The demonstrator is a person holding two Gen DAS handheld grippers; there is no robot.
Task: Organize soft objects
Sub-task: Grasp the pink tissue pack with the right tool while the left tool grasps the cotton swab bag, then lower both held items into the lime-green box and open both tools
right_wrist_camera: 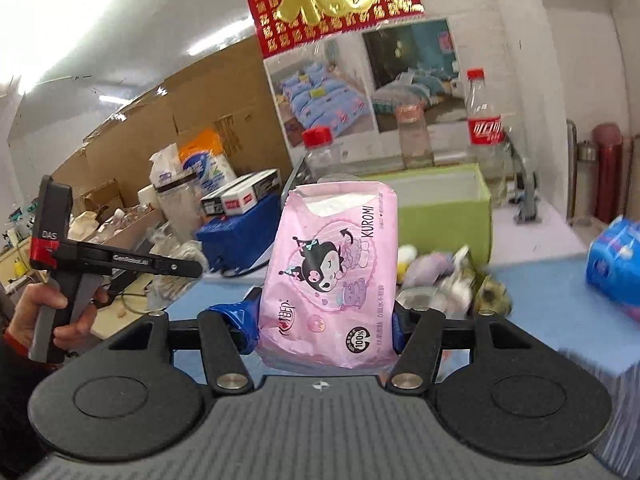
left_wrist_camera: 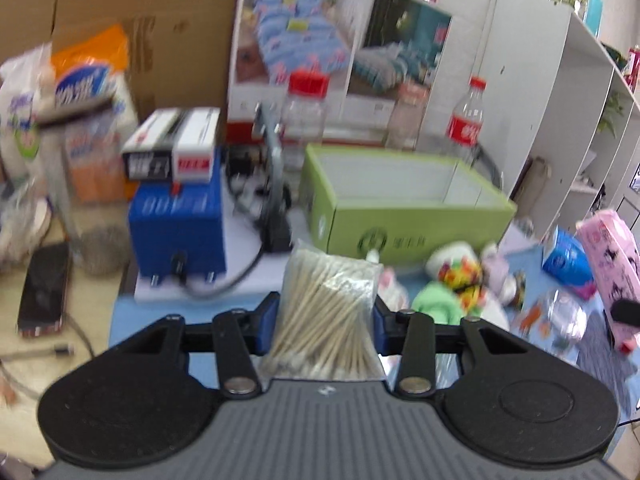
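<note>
My left gripper (left_wrist_camera: 324,320) is shut on a clear bag of cotton swabs (left_wrist_camera: 328,276), held above the blue tabletop. My right gripper (right_wrist_camera: 320,322) is shut on a pink Kuromi tissue pack (right_wrist_camera: 332,264), also lifted off the table. Behind both stands an open green box (left_wrist_camera: 404,200) (right_wrist_camera: 444,216). Several small plush toys (left_wrist_camera: 448,292) (right_wrist_camera: 436,268) lie in a heap in front of it. A blue tissue pack (left_wrist_camera: 566,260) (right_wrist_camera: 616,264) rests on the table to the right. In the right wrist view a hand (right_wrist_camera: 40,304) holds the left gripper at the far left.
A blue machine (left_wrist_camera: 180,232) with small boxes on top sits left of the green box. Plastic bottles (left_wrist_camera: 466,120) and jars (left_wrist_camera: 304,116) line the wall behind. A phone (left_wrist_camera: 44,288) and cables lie at the left; a white shelf (left_wrist_camera: 580,100) stands at the right.
</note>
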